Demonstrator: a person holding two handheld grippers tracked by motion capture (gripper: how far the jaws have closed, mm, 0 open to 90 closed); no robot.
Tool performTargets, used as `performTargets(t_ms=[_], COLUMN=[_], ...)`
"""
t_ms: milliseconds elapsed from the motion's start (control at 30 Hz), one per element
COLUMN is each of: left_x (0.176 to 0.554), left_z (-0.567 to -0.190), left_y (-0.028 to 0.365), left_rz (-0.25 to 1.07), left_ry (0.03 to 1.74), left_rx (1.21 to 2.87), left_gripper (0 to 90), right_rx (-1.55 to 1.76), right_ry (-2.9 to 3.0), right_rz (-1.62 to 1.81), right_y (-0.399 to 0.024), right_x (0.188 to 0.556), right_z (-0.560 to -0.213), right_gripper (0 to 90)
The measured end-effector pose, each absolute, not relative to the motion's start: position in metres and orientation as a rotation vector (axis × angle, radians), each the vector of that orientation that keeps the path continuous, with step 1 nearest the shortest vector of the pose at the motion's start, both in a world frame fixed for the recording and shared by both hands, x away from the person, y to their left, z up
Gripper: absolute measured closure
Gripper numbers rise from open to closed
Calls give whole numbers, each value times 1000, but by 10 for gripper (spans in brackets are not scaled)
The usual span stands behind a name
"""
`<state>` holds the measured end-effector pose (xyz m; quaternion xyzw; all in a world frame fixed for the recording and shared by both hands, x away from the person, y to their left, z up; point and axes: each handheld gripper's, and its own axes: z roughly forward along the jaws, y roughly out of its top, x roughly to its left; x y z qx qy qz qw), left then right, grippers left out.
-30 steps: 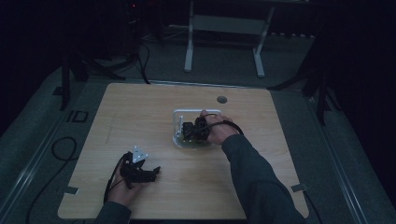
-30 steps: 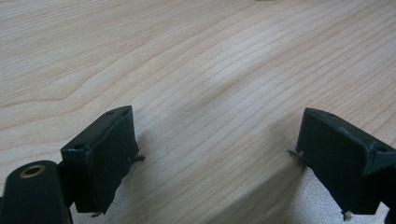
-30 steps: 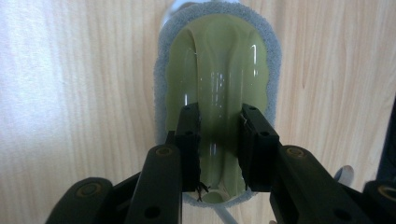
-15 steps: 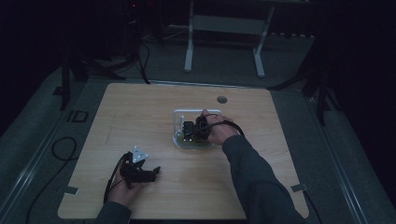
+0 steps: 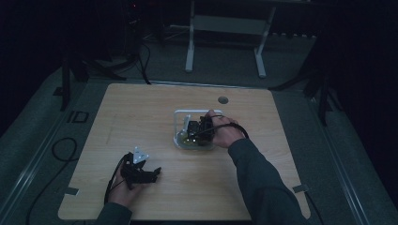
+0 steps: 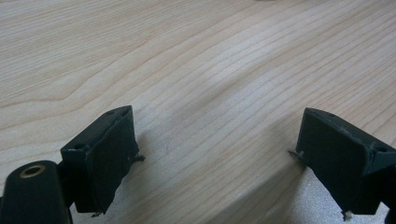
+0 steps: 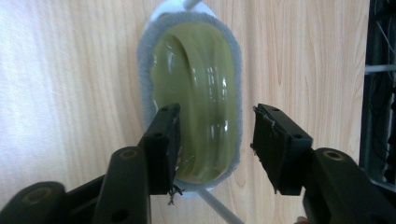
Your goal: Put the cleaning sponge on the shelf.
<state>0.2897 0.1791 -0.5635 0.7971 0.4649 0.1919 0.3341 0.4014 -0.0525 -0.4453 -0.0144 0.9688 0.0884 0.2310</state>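
Right gripper view: right gripper [image 7: 215,144] jaws just opened, half-spread, nothing gripped, over olive-green oval bowl [image 7: 198,93] on white wire stand [image 5: 180,123] mid-table; lift straight up, avoid clipping grey rim.

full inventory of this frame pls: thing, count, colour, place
table: 1, light wood grain, centre of the high view.
green object: 1, glossy olive-green oval with a grey fuzzy rim, lying in the white frame; what it is I cannot tell.
white frame: 1, white, middle of the table.
round port: 1, grey, far edge of the table.
white stand: 1, white legs, on the floor beyond the table.
floor cable: 1, black, left of the table.
left gripper: 1, black, near-left over bare wood, jaws open.
right gripper: 1, black, over the green object; jaws just been opening, pads clear of it.
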Motion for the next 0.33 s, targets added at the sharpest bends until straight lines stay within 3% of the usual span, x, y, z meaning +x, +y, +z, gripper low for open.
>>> performTargets(t_ms=[333], left_x=[290], left_z=[-563], left_y=[179], left_rz=[501], left_ry=[1214], left_rx=[2081], left_gripper=[121], right_rx=[-16], right_ry=[2697], right_rz=[344], right_y=[-67], right_x=[382], right_z=[-441], right_gripper=[443])
